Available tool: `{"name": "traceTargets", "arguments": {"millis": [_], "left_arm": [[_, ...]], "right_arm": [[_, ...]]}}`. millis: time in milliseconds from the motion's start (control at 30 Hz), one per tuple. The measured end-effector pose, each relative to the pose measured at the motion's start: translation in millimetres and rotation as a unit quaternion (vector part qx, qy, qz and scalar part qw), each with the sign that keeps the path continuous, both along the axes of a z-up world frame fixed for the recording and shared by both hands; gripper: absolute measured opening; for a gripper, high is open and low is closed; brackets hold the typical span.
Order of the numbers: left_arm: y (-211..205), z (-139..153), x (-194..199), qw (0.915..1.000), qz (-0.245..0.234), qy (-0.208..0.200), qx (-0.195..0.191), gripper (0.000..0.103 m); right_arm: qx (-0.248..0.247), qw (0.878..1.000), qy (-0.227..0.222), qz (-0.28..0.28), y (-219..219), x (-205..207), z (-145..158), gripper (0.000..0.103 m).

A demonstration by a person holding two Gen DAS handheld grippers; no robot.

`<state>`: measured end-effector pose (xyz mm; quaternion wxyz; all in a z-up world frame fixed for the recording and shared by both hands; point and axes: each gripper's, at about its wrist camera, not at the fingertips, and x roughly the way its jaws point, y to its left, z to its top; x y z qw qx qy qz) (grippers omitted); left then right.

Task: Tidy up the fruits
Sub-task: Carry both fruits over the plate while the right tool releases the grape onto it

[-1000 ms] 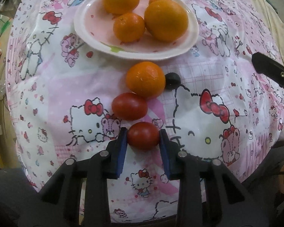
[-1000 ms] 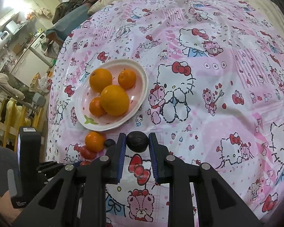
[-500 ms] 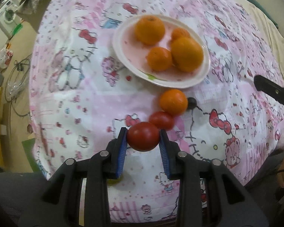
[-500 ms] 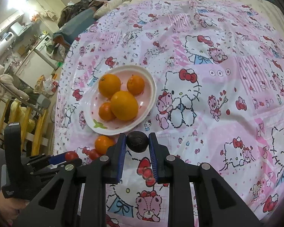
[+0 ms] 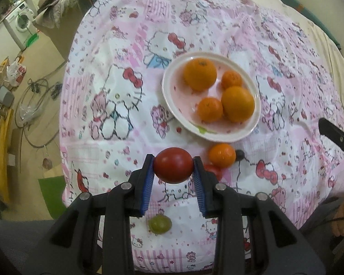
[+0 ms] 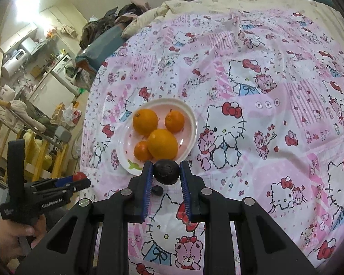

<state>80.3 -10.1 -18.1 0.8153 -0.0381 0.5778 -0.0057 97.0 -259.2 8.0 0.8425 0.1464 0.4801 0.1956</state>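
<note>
My left gripper [image 5: 173,165] is shut on a red tomato [image 5: 173,165], held above the patterned cloth. It also shows at the left of the right wrist view as the left gripper [image 6: 79,177], a hand on its grip. My right gripper [image 6: 166,171] is shut on a dark round fruit [image 6: 166,171] just in front of the plate. The white plate [image 5: 172,105] holds several oranges [image 5: 200,74]. On the cloth below the plate lie a loose orange [image 5: 222,155], a second tomato [image 5: 214,170], a small dark fruit [image 5: 239,155] and a green fruit [image 5: 160,224].
The pink cartoon-print cloth [image 6: 263,137] covers a round table. Its left edge [image 5: 64,137] drops to a floor with cables and a washing machine [image 5: 19,23]. Bedding and clothes lie behind the table [image 6: 195,4]. The right gripper's finger [image 5: 337,136] crosses the right side.
The left gripper has lifted the tomato off the cloth and drawn back left; the plate now looks smaller and farther. The right gripper has risen a little with the dark fruit.
</note>
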Motion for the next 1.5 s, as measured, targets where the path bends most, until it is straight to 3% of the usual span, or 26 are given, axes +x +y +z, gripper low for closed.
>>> {"name": "traceTargets", "arguments": {"millis": [233, 433, 667, 1100, 1300, 1500], "left_arm": [[5, 16, 25, 0.9998, 0.001, -0.018, 0.0, 0.029], [5, 14, 50, 0.9998, -0.002, -0.02, -0.003, 0.029], [2, -14, 89, 0.9997, -0.006, 0.006, -0.023, 0.029], [-11, -62, 120, 0.9983, -0.029, 0.047, -0.017, 0.029], [-12, -65, 122, 0.9985, -0.024, 0.046, -0.019, 0.029], [-11, -68, 129, 0.9987, -0.015, 0.048, -0.014, 0.029]], "right_arm": [[0.011, 1.0, -0.021, 0.001, -9, 12, 16, 0.025], [0.022, 1.0, -0.013, 0.004, -10, 39, 14, 0.025], [0.032, 0.999, 0.022, 0.012, 1, 73, -10, 0.025], [0.003, 0.996, 0.087, 0.03, 26, 126, -70, 0.025], [0.005, 0.994, 0.108, 0.031, 29, 134, -92, 0.025], [0.019, 0.993, 0.111, 0.029, 27, 136, -95, 0.026]]}}
